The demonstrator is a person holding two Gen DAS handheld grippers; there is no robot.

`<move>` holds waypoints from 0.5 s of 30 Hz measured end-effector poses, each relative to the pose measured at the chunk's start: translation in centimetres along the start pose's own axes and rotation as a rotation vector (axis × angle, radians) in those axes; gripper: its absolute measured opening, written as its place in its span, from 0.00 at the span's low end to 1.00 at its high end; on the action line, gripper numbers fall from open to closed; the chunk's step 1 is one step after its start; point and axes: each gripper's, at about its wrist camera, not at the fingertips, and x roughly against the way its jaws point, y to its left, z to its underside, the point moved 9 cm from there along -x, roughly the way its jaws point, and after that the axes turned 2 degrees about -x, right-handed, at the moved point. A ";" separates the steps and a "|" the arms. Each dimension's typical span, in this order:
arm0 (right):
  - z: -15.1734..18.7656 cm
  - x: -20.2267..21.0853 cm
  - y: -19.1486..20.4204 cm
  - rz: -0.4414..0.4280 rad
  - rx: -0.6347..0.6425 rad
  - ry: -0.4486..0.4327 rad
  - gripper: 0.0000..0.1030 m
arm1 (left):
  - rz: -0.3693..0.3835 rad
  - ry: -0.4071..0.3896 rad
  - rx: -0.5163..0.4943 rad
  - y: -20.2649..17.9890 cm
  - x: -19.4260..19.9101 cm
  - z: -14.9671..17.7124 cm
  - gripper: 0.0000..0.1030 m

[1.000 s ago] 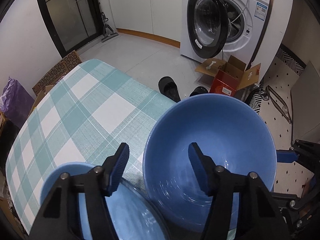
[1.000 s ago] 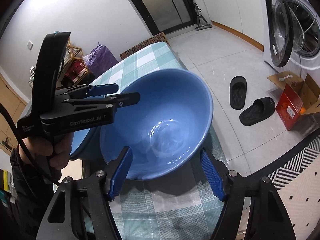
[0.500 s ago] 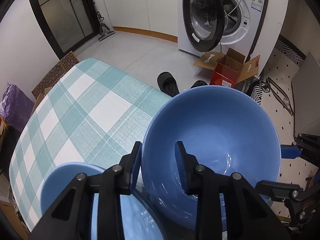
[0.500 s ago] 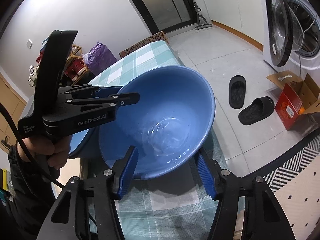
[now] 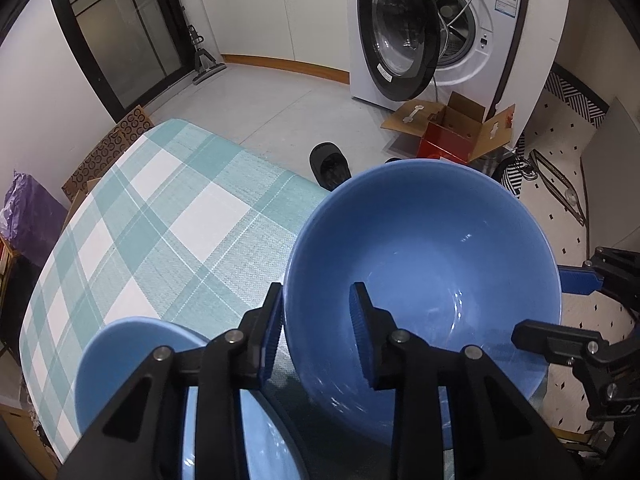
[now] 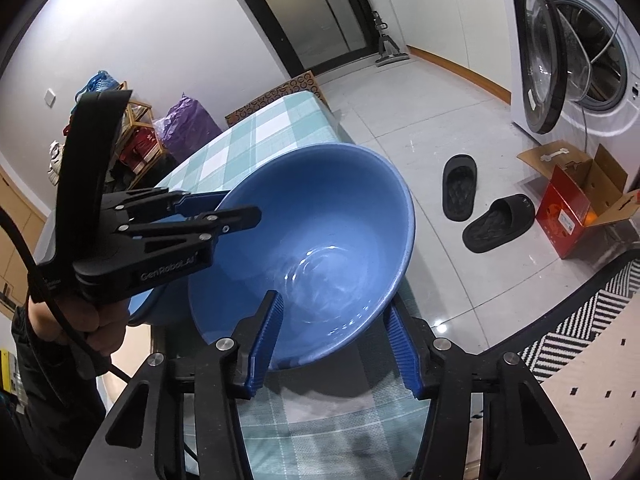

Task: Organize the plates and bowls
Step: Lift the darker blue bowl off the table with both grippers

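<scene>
A large blue bowl [image 5: 432, 248] is tilted above the checked tablecloth [image 5: 160, 216]. My left gripper [image 5: 318, 332] is shut on the bowl's near rim, one finger inside and one outside. The bowl also shows in the right wrist view [image 6: 320, 240], with the left gripper [image 6: 224, 208] clamped on its left rim. My right gripper [image 6: 332, 344] is open, its blue fingers straddling the bowl's near edge without pinching it. A second blue dish [image 5: 132, 352] lies on the table under the left gripper.
The table edge runs close behind the bowl, with grey floor beyond. Two black slippers [image 6: 480, 208], an open red cardboard box [image 6: 576, 200] and a washing machine [image 5: 452, 28] with its door open stand on the floor. A shelf and purple bag [image 6: 184, 124] are at the far left.
My left gripper has closed onto the bowl's rim. The bowl has tilted and risen a little. My right gripper has narrowed slightly around the bowl's near edge.
</scene>
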 end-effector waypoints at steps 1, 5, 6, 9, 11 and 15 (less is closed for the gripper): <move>0.0 0.0 -0.1 0.002 0.000 -0.002 0.50 | -0.002 -0.002 0.006 0.0 0.0 0.1 0.31; -0.3 0.1 -0.4 0.003 0.007 -0.009 0.47 | -0.021 -0.006 0.031 -0.1 0.1 0.3 0.31; -0.3 0.1 -0.5 0.004 0.009 -0.010 0.47 | -0.026 -0.008 0.037 -0.1 0.1 0.3 0.30; -0.5 0.2 -0.6 0.006 0.022 -0.013 0.45 | -0.053 -0.010 0.065 0.1 0.2 0.6 0.30; -0.6 0.2 -0.8 0.002 0.029 -0.017 0.43 | -0.069 -0.011 0.082 0.2 0.2 0.7 0.29; -1.1 -0.1 -1.6 0.010 0.019 -0.017 0.36 | -0.103 -0.019 0.116 0.1 0.3 0.9 0.28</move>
